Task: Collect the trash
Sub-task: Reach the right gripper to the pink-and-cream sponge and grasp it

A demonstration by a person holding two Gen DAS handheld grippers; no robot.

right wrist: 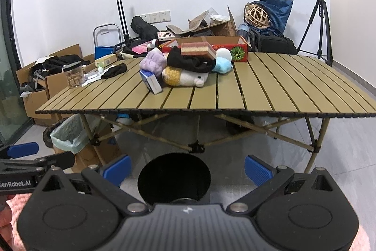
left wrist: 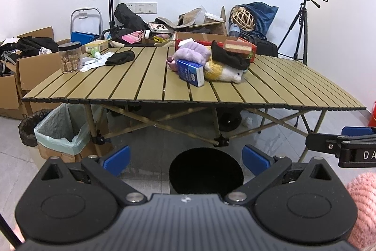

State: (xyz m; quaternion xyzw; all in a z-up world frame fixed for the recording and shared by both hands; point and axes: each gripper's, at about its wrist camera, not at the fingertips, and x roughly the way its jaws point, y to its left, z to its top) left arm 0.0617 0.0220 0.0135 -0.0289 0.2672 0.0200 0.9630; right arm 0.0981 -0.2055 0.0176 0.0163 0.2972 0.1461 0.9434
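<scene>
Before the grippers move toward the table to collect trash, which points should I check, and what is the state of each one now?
1. Left gripper open and empty: ok, blue pads spread, nothing between them.
2. Right gripper open and empty: ok.
3. Bin ready: ok, a box lined with a green bag stands open on the floor under the table's left corner.
4. Trash identified: cannot tell. The white papers beside the jar look like trash; the blue box may not be.
5. Path clear: ok, the near part of the table is bare.
6. Grippers apart from each other: ok, they are side by side, not touching.
</scene>
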